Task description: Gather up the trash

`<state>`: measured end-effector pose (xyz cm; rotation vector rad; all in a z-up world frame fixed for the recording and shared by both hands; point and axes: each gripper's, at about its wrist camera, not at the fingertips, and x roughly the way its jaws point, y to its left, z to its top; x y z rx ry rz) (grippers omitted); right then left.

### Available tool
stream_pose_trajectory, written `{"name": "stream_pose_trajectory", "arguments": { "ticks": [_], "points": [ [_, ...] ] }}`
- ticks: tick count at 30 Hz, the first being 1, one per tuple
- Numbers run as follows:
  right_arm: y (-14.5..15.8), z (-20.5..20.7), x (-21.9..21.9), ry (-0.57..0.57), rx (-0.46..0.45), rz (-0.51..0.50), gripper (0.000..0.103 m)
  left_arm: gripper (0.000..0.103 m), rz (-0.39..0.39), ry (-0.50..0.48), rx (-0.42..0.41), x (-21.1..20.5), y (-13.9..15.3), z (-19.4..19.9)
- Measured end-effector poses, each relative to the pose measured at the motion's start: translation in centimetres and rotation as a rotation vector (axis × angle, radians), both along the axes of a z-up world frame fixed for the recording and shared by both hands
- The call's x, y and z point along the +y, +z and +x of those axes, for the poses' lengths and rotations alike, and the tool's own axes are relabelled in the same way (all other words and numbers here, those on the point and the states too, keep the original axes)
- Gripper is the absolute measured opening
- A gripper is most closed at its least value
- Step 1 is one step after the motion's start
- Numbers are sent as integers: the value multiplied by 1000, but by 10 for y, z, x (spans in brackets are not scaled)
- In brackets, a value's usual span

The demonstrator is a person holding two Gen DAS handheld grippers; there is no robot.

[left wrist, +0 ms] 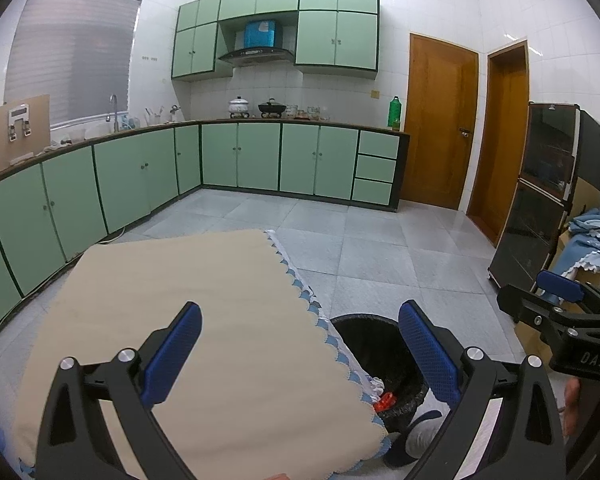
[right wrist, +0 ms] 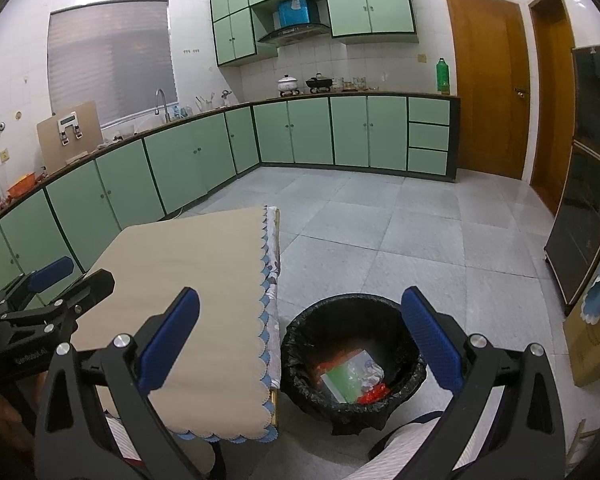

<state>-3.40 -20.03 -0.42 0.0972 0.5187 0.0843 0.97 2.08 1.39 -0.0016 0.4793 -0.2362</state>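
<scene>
A black-lined trash bin (right wrist: pixel 300 330) stands on the floor beside the table; it also shows in the left wrist view (left wrist: pixel 360 330). Inside lie a green-and-white package (right wrist: pixel 348 376), a red wrapper (right wrist: pixel 374 392) and white crumpled trash (left wrist: pixel 374 384). My right gripper (right wrist: pixel 300 340) is open and empty above the bin. My left gripper (left wrist: pixel 300 348) is open and empty above the right edge of the table. The table (left wrist: pixel 180 300) has a beige scalloped cloth with nothing on it; it also shows in the right wrist view (right wrist: pixel 204 264). Each gripper shows at the edge of the other's view.
Green cabinets (left wrist: pixel 236 160) line the far wall and left side, with pots and a green bottle (left wrist: pixel 395 111) on the counter. Two wooden doors (left wrist: pixel 440 120) stand at right. A dark glass cabinet (left wrist: pixel 540 200) and blue cloths (left wrist: pixel 592 236) are at far right. Grey tiled floor (right wrist: pixel 420 240) lies ahead.
</scene>
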Motion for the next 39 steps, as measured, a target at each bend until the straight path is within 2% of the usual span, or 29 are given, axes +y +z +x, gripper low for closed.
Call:
{"name": "stream_pose_trajectory", "arguments": {
  "ticks": [39],
  "points": [
    [1,-2,5,11,-12,-1,98,97,9,17,-6,4,2,-2]
  ]
}}
